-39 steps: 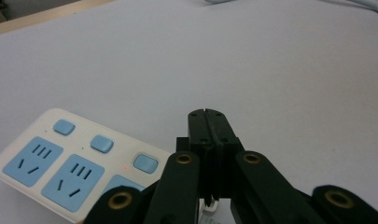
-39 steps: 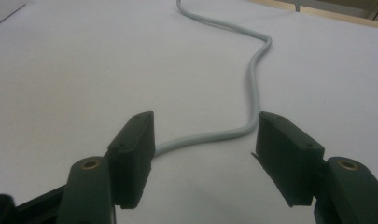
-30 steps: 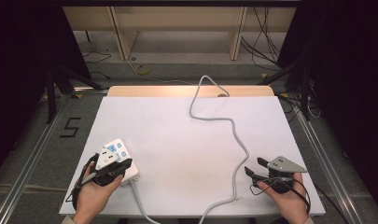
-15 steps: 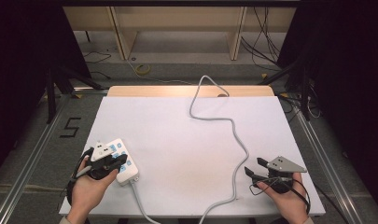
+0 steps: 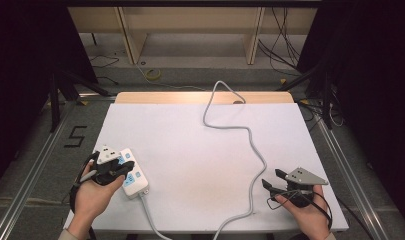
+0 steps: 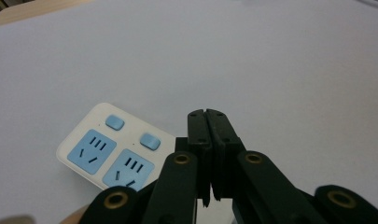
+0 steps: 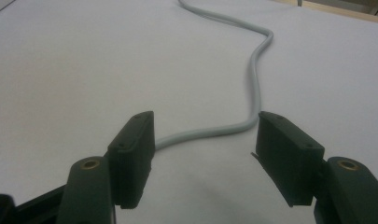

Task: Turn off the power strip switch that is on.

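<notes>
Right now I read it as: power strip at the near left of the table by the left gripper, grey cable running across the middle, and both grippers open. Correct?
Not quite. The left gripper is shut, its jaws pressed together with nothing between them, as the left gripper view shows. The rest holds: the power strip lies near left, the grey cable crosses the middle, and the right gripper is open.

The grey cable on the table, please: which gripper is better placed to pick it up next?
Probably the right gripper: its jaws are open and the grey cable runs across just ahead of them. The left gripper is shut, over by the power strip, away from that stretch.
</notes>
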The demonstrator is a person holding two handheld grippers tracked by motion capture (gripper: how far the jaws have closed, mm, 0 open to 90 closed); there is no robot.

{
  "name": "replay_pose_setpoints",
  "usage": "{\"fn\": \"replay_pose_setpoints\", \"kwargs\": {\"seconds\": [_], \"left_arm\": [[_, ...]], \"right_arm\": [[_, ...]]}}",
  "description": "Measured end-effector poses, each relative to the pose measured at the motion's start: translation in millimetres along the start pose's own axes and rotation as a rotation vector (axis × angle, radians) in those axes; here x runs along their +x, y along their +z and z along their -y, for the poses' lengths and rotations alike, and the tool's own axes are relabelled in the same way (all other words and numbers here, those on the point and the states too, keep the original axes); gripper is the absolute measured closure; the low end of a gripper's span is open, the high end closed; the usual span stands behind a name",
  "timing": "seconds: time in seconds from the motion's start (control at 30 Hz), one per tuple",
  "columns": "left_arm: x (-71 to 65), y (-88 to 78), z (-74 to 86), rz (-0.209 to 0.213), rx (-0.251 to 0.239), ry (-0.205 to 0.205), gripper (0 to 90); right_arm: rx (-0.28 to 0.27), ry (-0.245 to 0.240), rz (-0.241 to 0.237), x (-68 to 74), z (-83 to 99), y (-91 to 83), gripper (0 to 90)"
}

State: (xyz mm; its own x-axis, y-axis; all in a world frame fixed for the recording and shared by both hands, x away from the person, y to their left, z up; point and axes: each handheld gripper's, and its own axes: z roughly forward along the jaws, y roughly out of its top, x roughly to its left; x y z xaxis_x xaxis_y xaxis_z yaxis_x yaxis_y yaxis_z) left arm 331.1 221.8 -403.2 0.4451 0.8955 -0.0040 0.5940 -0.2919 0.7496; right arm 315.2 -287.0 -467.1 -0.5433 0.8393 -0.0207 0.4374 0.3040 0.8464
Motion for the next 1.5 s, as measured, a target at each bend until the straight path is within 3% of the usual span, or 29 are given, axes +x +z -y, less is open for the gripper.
{"fn": "replay_pose_setpoints", "kwargs": {"seconds": [0.37, 1.5], "left_arm": [[0.6, 9.8, -2.3, -0.002, 0.065, 0.003, 89.1], [-2.7, 30.7, -5.1, -0.013, 0.168, 0.003, 89.3]], "right_arm": [[-0.001, -0.003, -0.003, 0.2, -0.1, 0.0, 38.4], [0.005, -0.005, -0.003, 0.5, -0.1, 0.2, 38.4]]}}
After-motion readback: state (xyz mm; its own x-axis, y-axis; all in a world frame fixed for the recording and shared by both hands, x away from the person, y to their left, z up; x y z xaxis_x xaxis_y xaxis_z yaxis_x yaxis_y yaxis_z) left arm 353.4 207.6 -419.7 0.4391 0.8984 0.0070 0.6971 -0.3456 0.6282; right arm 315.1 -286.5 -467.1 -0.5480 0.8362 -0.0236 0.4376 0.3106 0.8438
